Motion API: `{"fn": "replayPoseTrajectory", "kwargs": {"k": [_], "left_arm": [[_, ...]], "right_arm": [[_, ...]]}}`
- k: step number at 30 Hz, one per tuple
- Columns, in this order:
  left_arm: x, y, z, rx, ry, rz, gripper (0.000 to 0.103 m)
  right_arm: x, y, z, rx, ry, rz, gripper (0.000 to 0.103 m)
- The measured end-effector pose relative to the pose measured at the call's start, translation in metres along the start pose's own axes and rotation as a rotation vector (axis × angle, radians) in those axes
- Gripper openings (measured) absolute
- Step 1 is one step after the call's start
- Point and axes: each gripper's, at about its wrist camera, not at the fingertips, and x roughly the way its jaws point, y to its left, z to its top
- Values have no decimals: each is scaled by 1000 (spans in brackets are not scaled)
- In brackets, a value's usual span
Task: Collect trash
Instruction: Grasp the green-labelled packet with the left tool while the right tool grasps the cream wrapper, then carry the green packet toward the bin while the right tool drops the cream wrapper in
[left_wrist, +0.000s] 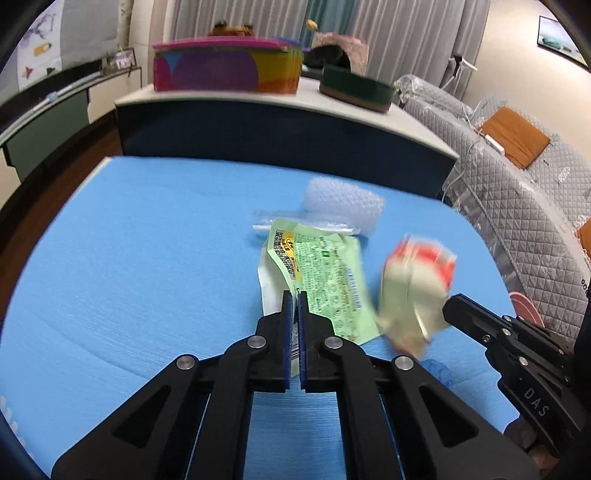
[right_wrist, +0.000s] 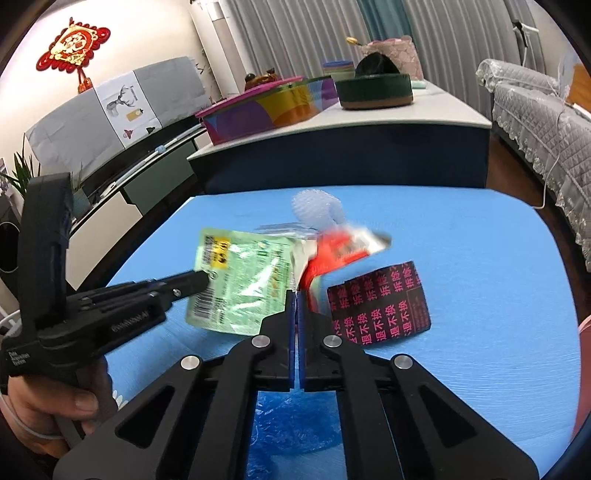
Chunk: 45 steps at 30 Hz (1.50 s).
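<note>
A pale green snack wrapper (left_wrist: 325, 273) hangs lifted above the blue mat (left_wrist: 147, 258), and my left gripper (left_wrist: 295, 295) is shut on its near edge. In the right wrist view the same green wrapper (right_wrist: 247, 280) is pinched by the left gripper (right_wrist: 205, 280), with a hand on its handle. My right gripper (right_wrist: 296, 295) is shut on a red and white wrapper (right_wrist: 332, 251), which is blurred. From the left wrist view that red and white wrapper (left_wrist: 417, 284) sits at the tip of the right gripper (left_wrist: 448, 306).
A roll of bubble wrap (left_wrist: 343, 206) and a clear plastic sleeve (left_wrist: 266, 221) lie further back on the mat. A black wrapper with pink characters (right_wrist: 380, 306) lies to the right, a crumpled blue bag (right_wrist: 288, 424) near me. A dark counter (left_wrist: 280, 136) stands behind, a covered sofa (left_wrist: 517, 206) to the right.
</note>
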Motion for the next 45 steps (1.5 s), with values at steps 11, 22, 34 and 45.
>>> {"fn": "replayPoseTrajectory", "kwargs": {"k": [11, 22, 34, 45], "left_arm": [[-43, 7, 4, 13, -107, 15, 1], [-74, 0, 5, 41, -182, 7, 0], [-85, -26, 1, 88, -210, -42, 0], [-84, -62, -9, 155, -204, -83, 1]], "right_arm": [[-39, 12, 5, -31, -68, -32, 1], [-85, 9, 21, -49, -144, -92, 1], [-136, -3, 26, -54, -175, -149, 1], [-155, -35, 13, 7, -194, -201, 0]]}}
